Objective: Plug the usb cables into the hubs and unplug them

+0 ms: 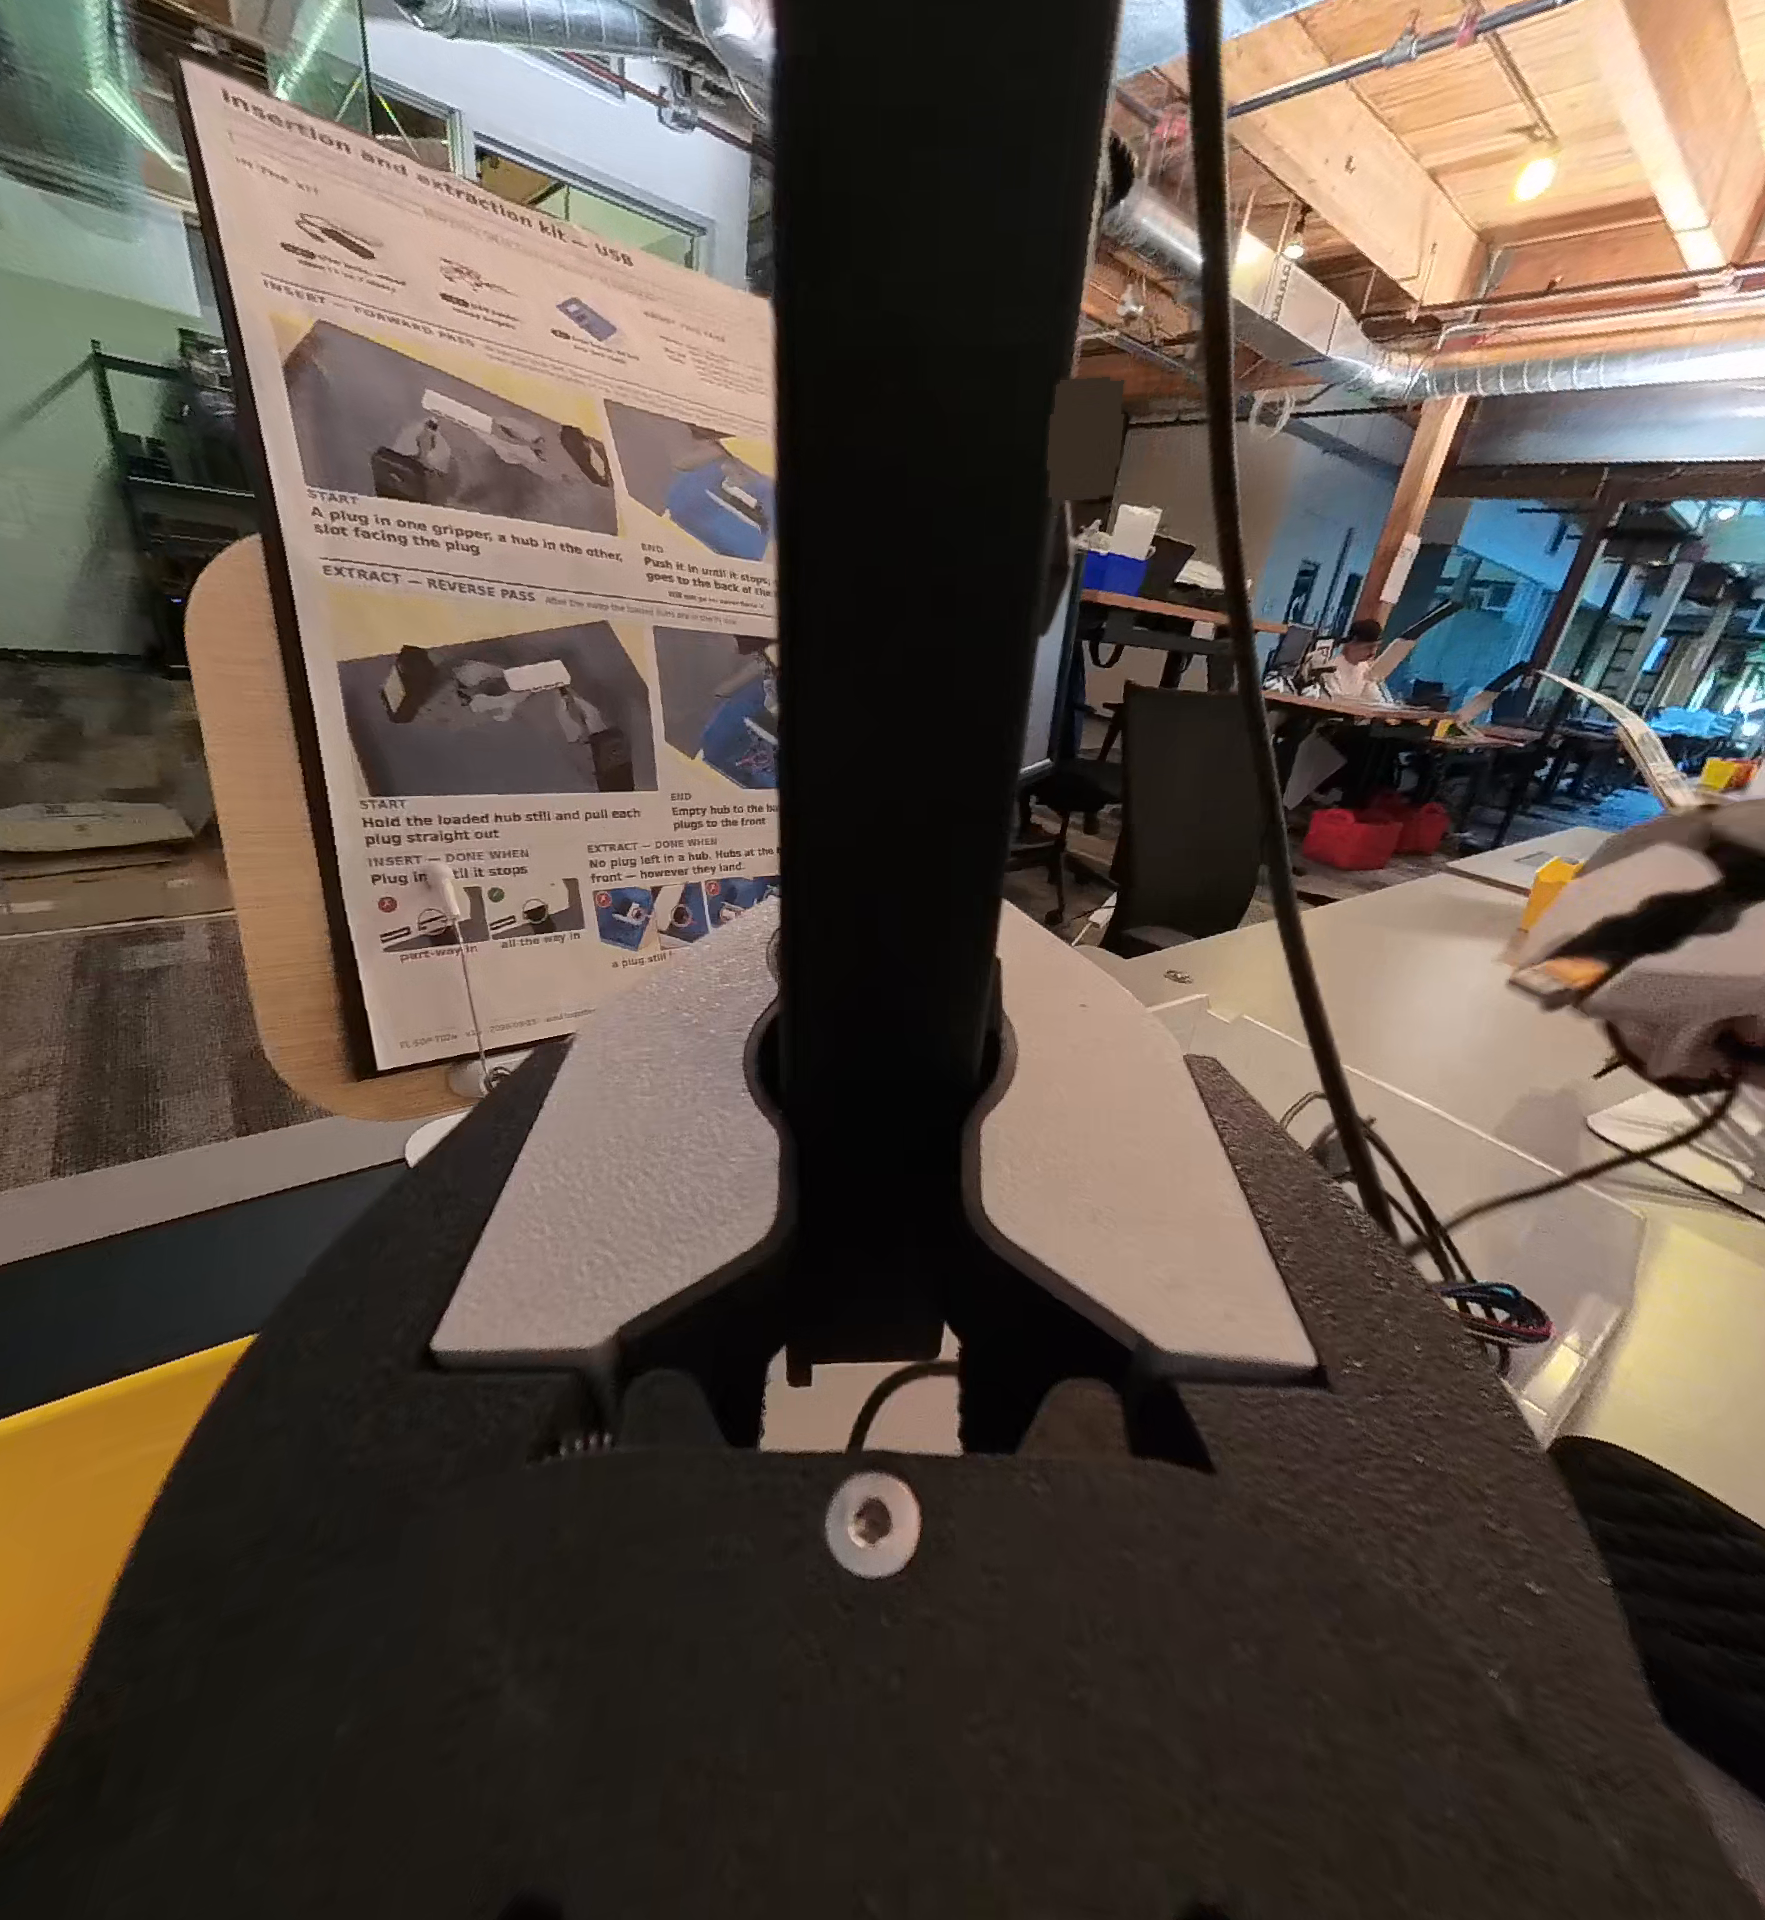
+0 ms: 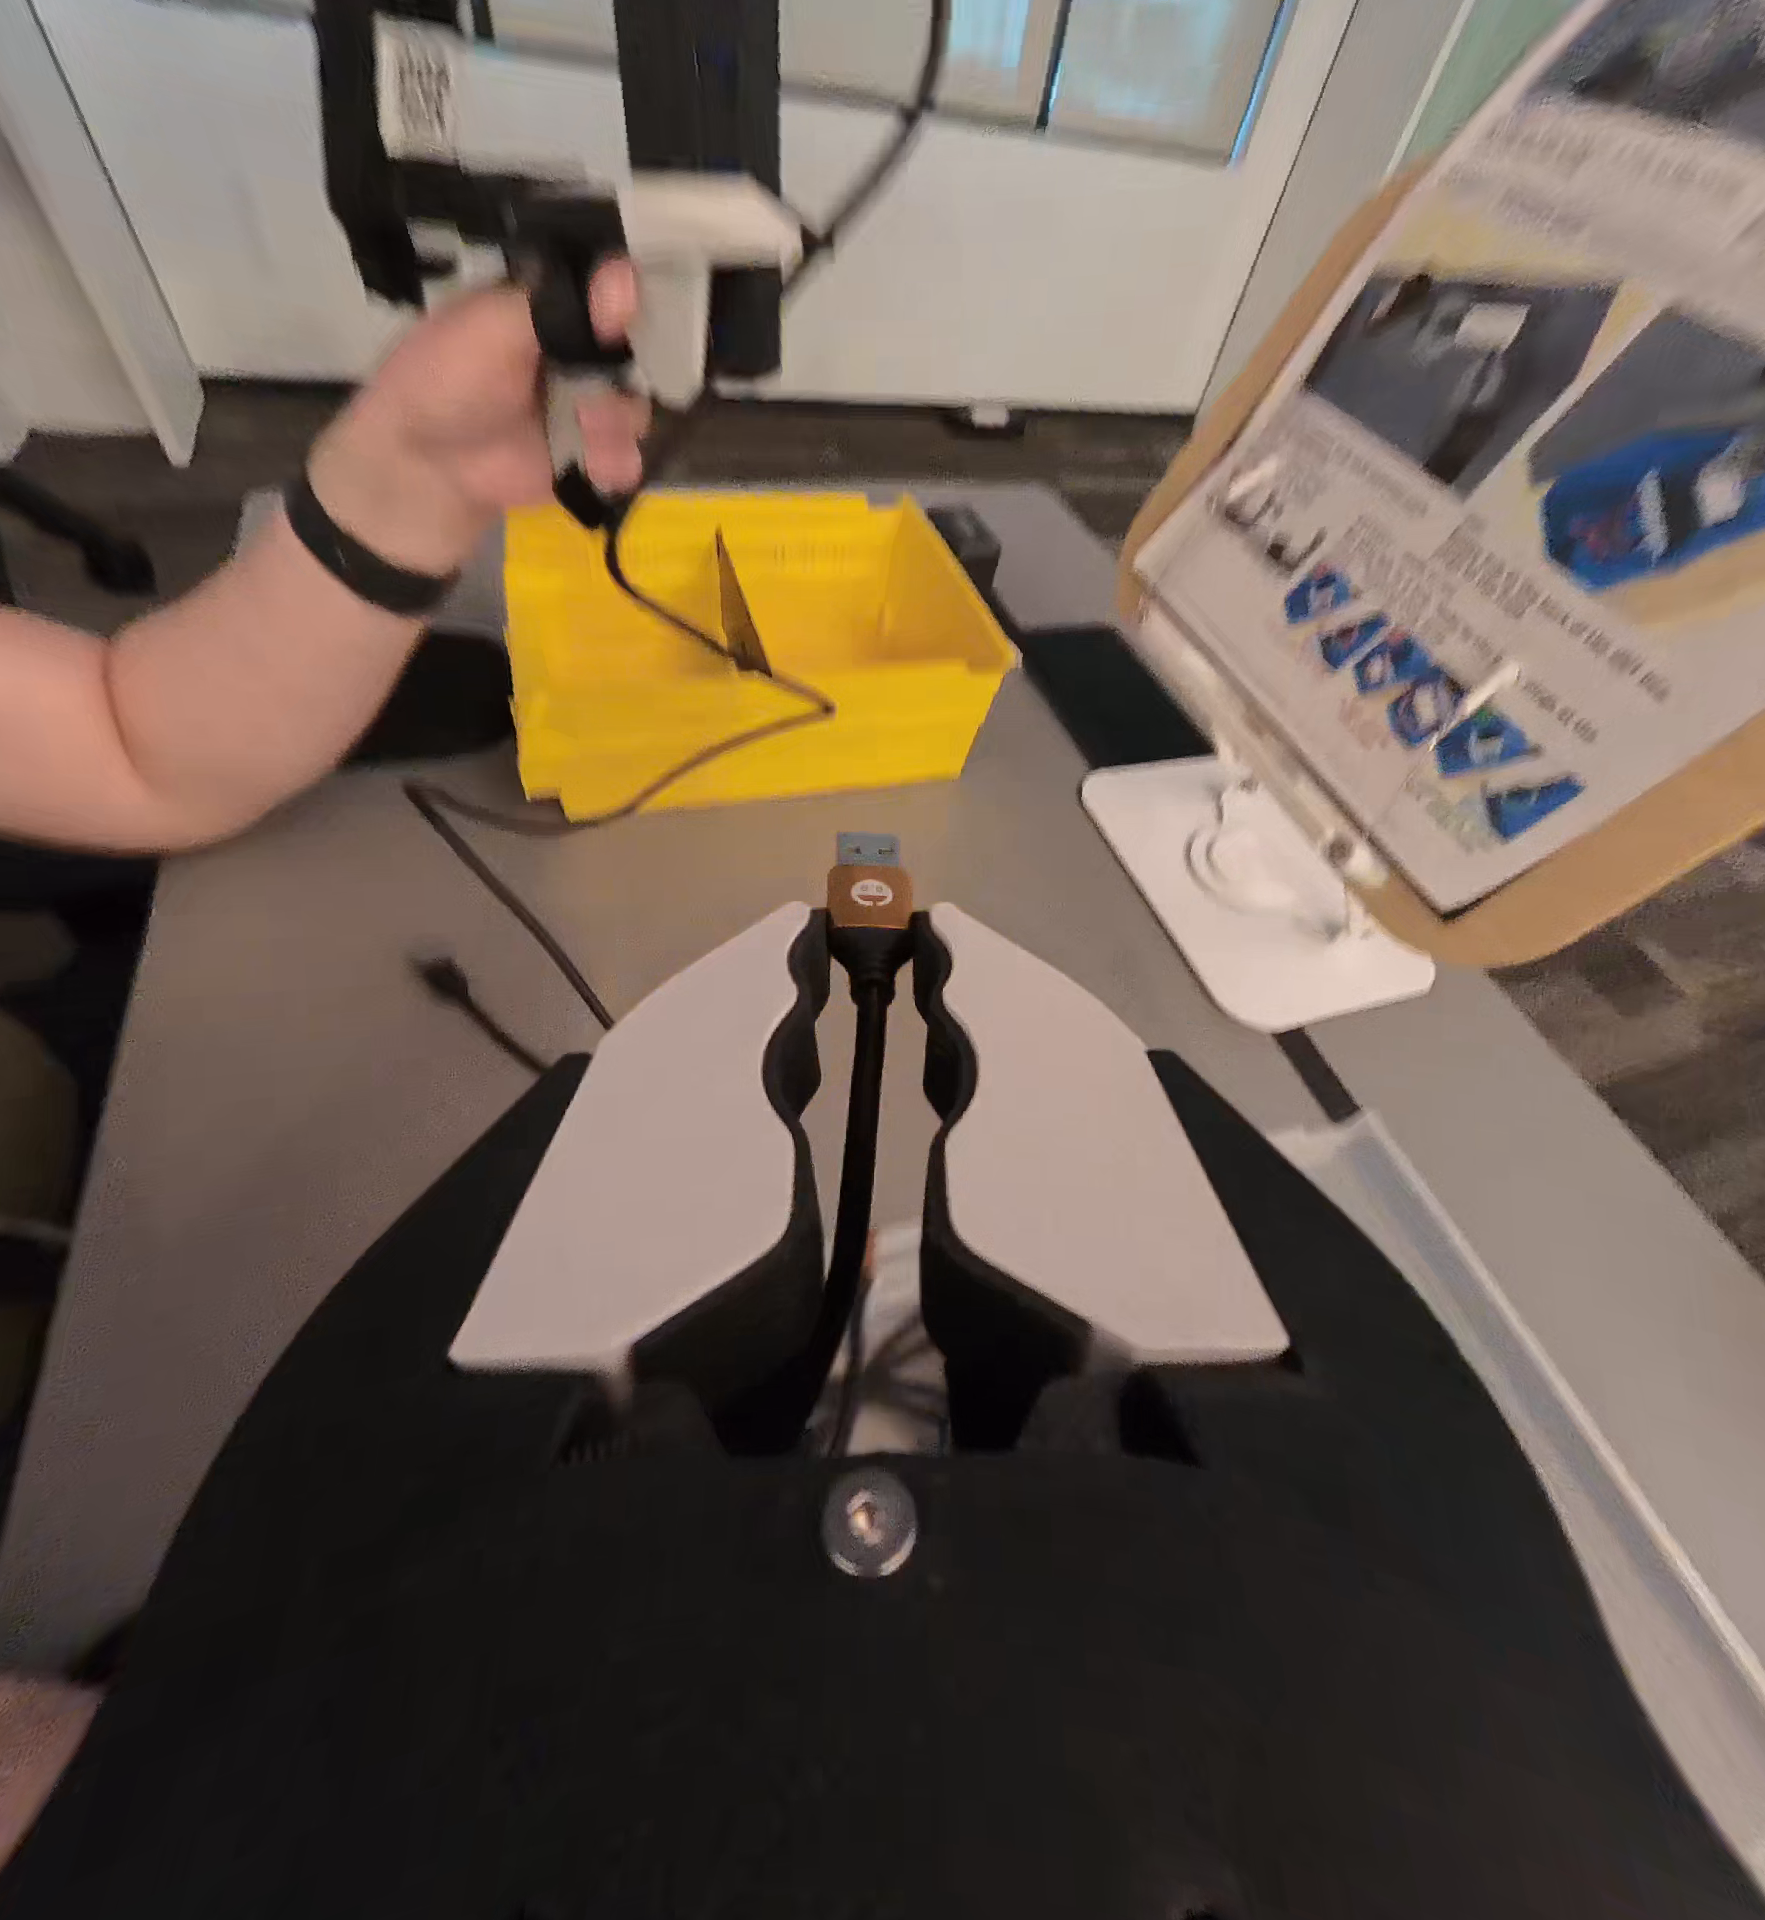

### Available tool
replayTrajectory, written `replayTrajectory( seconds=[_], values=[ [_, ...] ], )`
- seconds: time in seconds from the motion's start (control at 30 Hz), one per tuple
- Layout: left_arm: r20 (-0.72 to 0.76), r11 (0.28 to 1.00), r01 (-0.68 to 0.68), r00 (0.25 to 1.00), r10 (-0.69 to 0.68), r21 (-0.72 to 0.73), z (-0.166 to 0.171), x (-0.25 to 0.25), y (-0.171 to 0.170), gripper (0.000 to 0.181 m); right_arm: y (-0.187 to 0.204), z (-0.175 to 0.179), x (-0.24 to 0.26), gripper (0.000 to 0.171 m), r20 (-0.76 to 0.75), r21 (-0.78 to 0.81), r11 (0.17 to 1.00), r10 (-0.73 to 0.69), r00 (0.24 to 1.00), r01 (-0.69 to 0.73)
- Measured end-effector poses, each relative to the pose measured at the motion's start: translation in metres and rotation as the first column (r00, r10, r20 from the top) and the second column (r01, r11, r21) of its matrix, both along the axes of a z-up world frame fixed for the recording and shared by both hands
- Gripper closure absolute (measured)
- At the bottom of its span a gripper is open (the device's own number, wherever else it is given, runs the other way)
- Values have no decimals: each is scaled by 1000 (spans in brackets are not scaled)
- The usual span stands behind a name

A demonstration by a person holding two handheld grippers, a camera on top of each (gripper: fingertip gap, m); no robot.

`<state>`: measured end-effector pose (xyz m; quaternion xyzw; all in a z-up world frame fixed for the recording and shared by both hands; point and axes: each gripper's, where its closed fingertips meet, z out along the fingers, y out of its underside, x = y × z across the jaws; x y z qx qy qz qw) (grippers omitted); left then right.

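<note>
In the left wrist view my left gripper [image 1: 883, 977] is shut on a long black hub [image 1: 935, 520] that stands upright between the fingers and runs out of the top of the frame. A thin black cable [image 1: 1236, 582] hangs beside it. In the right wrist view my right gripper [image 2: 870, 920] is shut on a black USB cable [image 2: 862, 1091]. Its orange-brown plug [image 2: 867, 883] pokes past the fingertips, metal tip forward. The plug points toward the left gripper [image 2: 712, 223], raised at the far left in a hand. The right gripper also shows in the left wrist view [image 1: 1584, 966], at the right edge.
A yellow divided bin [image 2: 753, 665] sits on the grey table [image 2: 286, 1039] ahead. An instruction poster [image 1: 504, 582] on a white stand [image 2: 1262, 894] is at the right. Loose black cables [image 2: 504, 914] lie on the table. A person's forearm [image 2: 182, 686] reaches in from the left. The tips of one gripper are about 25 centimeters away from the tips of the other.
</note>
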<state>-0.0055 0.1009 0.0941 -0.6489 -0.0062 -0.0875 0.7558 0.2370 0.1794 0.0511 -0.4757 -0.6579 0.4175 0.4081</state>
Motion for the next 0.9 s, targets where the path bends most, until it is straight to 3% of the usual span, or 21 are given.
replayTrajectory(
  seconds=[0.1, 0.17, 0.3, 0.4, 0.47, 0.63, 0.77, 0.9],
  values=[
    [-13, 1000, 9, 1000, -9, -1, 0, 3, 1, 152, 38, -25, 10, 155, 59, 29, 995, -92, 994, 91],
    [-16, 1000, 24, 1000, -24, -7, -1, 8, 3, 152, 38, -26, 20, 155, 15, -63, 998, -27, 1000, 28],
    [-31, 999, 40, 999, -40, -23, -4, 15, 7, 152, 60, -99, 49, 155, 318, -180, 978, -40, 947, 102],
    [-37, 998, 53, 998, -54, -28, -5, 20, 9, 152, 49, -126, 57, 155, 396, -384, 922, 107, 912, 58],
    [-43, 998, 55, 998, -56, -33, -6, 22, 10, 152, 42, -118, 53, 155, 347, -386, 922, 164, 923, -19],
    [-45, 998, 59, 997, -60, -31, -5, 24, 9, 152, 7, -59, 44, 155, 105, -257, 933, 286, 952, -252],
    [-44, 997, 69, 997, -70, -34, -6, 25, 10, 152, -12, -48, 49, 155, 110, -166, 942, 311, 944, -291],
    [-46, 997, 73, 996, -74, -29, -4, 26, 9, 152, -29, -19, 55, 155, -1, -87, 932, 354, 935, -353]
  ],
)
